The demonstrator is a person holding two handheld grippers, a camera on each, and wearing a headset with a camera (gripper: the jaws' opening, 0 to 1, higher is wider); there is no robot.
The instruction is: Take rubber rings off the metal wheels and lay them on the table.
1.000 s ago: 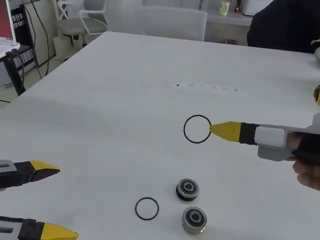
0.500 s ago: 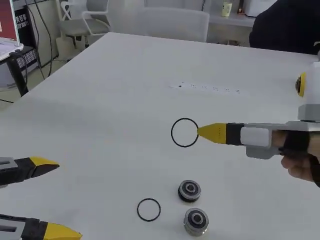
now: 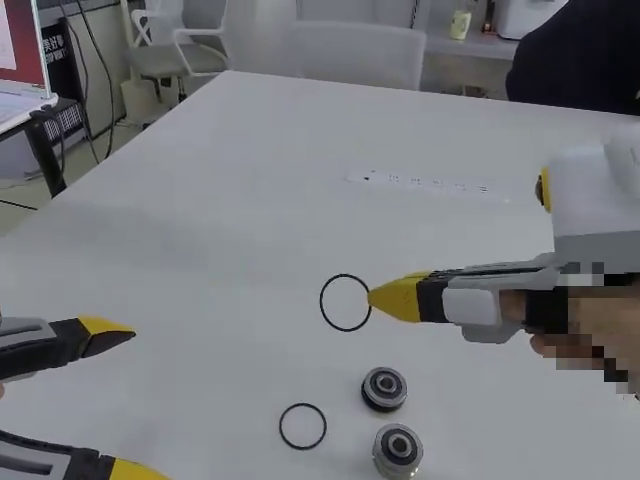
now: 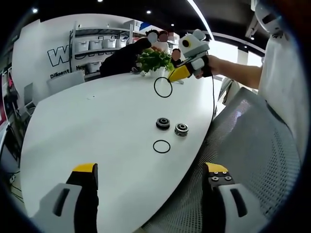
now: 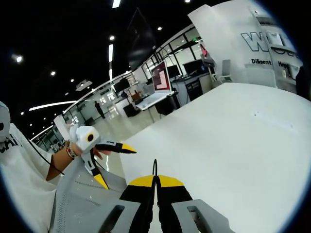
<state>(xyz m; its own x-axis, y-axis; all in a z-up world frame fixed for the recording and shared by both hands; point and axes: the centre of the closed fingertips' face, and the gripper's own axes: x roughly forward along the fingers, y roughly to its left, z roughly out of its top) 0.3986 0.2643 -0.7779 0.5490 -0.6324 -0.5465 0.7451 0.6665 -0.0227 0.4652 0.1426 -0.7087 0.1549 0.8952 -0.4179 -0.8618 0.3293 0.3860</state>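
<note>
My right gripper (image 3: 375,297) is shut on a black rubber ring (image 3: 345,301) and holds it upright above the white table (image 3: 230,200), beyond the wheels. In the right gripper view the ring (image 5: 155,167) stands edge-on between the shut yellow tips (image 5: 155,180). Two metal wheels (image 3: 384,388) (image 3: 398,447) sit side by side near the front edge. A second ring (image 3: 302,426) lies flat to their left. My left gripper (image 3: 118,400) is open and empty at the lower left. In its own view the jaws (image 4: 150,172) stand wide apart, short of the flat ring (image 4: 161,146) and the wheels (image 4: 163,123).
A row of small sockets (image 3: 425,183) is set into the table's far middle. Grey chairs (image 3: 355,55) stand behind the table, and a person in dark clothes (image 3: 575,55) sits at the far right. A potted plant (image 4: 153,59) stands on the far end.
My right gripper has carried the held ring to the left and nearer to the wheels. The left gripper, wheels and flat ring have stayed put; the head camera shifted a little.
</note>
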